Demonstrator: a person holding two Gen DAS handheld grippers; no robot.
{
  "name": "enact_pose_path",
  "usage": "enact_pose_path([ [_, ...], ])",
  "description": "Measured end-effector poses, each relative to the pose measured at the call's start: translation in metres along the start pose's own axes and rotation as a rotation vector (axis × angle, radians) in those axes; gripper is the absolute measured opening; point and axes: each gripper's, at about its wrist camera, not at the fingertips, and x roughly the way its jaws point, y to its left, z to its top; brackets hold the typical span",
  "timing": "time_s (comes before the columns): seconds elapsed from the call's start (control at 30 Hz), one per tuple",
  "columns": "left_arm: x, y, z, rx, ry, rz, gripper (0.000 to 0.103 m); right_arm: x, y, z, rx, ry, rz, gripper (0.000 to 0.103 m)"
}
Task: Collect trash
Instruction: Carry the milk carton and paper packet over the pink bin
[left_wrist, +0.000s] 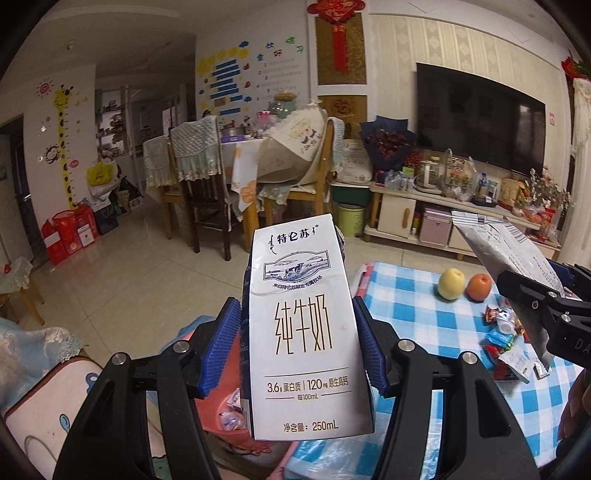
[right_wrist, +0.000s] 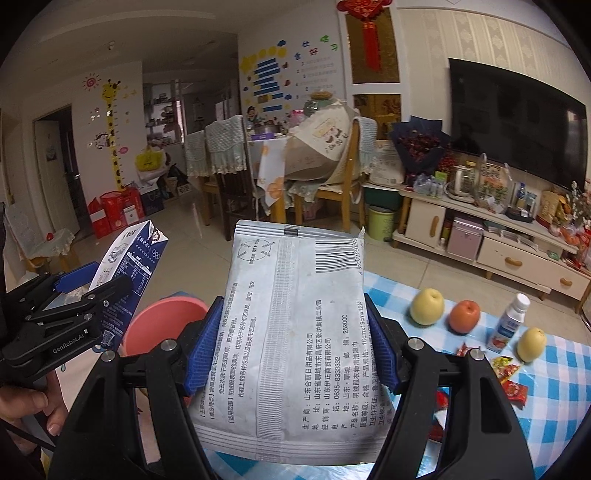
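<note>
My left gripper (left_wrist: 295, 347) is shut on a white milk carton (left_wrist: 299, 314), its blue pads pressing both sides; the carton stands upright in the air. The same carton (right_wrist: 129, 269) and left gripper (right_wrist: 88, 291) show at the left of the right wrist view, held by a hand (right_wrist: 33, 402). My right gripper (right_wrist: 291, 354) is shut on a flat silver-white wipes packet (right_wrist: 291, 332) with a barcode. That packet (left_wrist: 517, 258) appears at the right of the left wrist view. A pink bin (right_wrist: 162, 325) sits below, between the two grippers, with wrappers inside (left_wrist: 231, 419).
A table with a blue checked cloth (left_wrist: 424, 317) holds a yellow apple (left_wrist: 451, 283), an orange fruit (left_wrist: 479, 287), a small drink bottle (right_wrist: 508, 323), another yellow fruit (right_wrist: 531, 339) and several candy wrappers (left_wrist: 502, 332). Beyond lie tiled floor, dining chairs and a TV cabinet (right_wrist: 517, 254).
</note>
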Motion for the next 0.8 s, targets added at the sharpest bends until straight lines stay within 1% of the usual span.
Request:
enact_pose_path([
  [0.3, 0.007, 0.059, -0.005, -0.059, 0.017, 0.074, 0.062, 0.040, 0.062, 0.017, -0.065, 0.016, 0.095, 0.071],
  [0.57, 0.026, 0.102, -0.017, -0.103, 0.049, 0.126, 0.062, 0.083, 0.116, 0.021, -0.125, 0.050, 0.177, 0.071],
  [0.8, 0.052, 0.128, -0.023, -0.130, 0.083, 0.151, 0.062, 0.119, 0.140, 0.021, -0.142, 0.086, 0.217, 0.071],
])
